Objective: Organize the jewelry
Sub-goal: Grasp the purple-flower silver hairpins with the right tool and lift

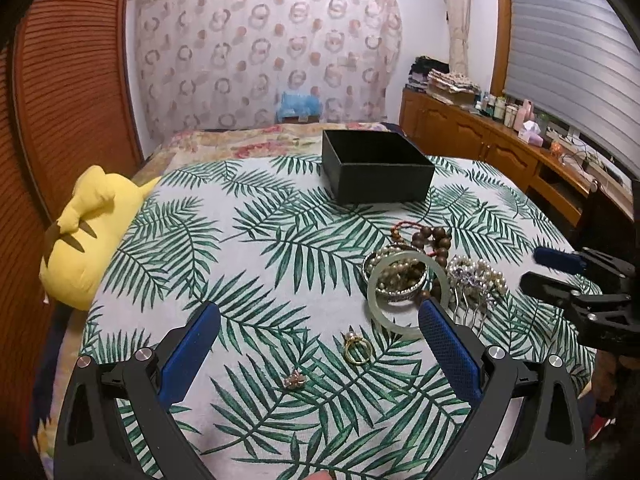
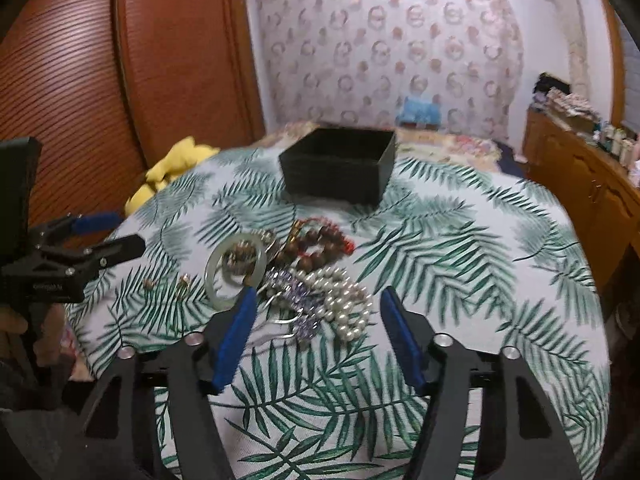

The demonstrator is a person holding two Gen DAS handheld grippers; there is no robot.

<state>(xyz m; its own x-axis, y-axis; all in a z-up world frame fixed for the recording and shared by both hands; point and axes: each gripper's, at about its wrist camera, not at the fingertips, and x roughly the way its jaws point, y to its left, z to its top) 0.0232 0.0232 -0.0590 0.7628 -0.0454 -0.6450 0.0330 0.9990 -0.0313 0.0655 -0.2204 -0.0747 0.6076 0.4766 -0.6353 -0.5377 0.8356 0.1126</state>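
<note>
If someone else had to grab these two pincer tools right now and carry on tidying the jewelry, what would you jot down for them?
Left gripper: open, empty, low over the cloth with the gold ring between its fingers.
Right gripper: open, empty, facing the pearl strand.
Black box: open at the far side of the leaf-print cloth; no jewelry seen in it, though its floor is hidden.
Jewelry lies on the cloth: jade bangle over a silver bangle, wooden beads, pearl hair comb, small earring.
Done: nothing seen boxed.
Left: move every piece into the box; the ring looks like the nearest first pick.
</note>
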